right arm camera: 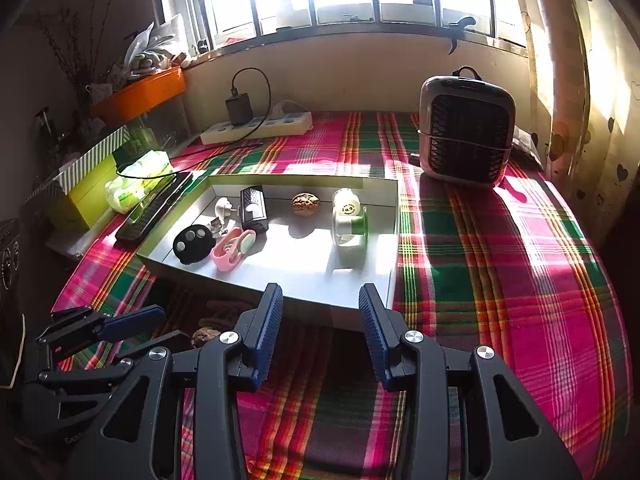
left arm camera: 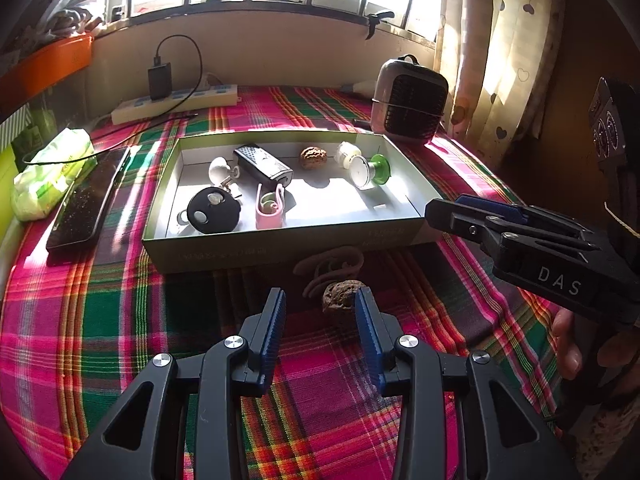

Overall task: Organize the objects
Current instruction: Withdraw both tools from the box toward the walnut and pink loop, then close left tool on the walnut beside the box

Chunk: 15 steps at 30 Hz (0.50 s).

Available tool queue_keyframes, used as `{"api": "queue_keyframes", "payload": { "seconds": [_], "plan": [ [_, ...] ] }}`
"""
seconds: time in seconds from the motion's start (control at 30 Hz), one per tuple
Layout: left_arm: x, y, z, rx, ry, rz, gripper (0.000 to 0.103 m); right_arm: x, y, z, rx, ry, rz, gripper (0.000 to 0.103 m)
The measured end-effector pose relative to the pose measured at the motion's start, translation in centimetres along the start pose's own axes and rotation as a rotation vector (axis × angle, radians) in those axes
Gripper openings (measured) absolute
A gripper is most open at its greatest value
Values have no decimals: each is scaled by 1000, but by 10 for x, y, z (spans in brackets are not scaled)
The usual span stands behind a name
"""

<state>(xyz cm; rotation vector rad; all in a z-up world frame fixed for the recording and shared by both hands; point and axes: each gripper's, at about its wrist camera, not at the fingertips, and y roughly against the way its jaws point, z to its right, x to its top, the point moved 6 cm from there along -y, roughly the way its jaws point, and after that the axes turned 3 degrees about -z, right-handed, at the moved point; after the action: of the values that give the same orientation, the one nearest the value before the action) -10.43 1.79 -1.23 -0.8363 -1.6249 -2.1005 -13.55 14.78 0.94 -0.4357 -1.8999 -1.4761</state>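
Your left gripper (left arm camera: 320,308) sits over the plaid cloth (left arm camera: 100,320) just in front of the shallow box (left arm camera: 280,240), jaws spread, nothing pinched. A walnut (left arm camera: 338,298) lies on the cloth in front of the box, between the fingertips but clear of the left pad; contact with the right pad can't be told. A white clip (left arm camera: 328,266) lies between walnut and box. Your right gripper (right arm camera: 320,312) hangs at the box's near right corner, jaws spread, empty. Inside the box: 1 more walnut (left arm camera: 313,157), black round fob (left arm camera: 214,210), pink clip (left arm camera: 270,208).
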Motion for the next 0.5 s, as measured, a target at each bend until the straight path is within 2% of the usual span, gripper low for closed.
{"api": "queue_keyframes", "payload": {
  "seconds": [0.27, 0.5],
  "plan": [
    [-8, -5, 5, -25, 2, -19, 37, -13, 2, 7, -4, -22, -5, 48],
    [-6, -15, 13, -25, -18, -37, 41, -21, 0, 8, 1, -28, -17, 48]
  ]
}}
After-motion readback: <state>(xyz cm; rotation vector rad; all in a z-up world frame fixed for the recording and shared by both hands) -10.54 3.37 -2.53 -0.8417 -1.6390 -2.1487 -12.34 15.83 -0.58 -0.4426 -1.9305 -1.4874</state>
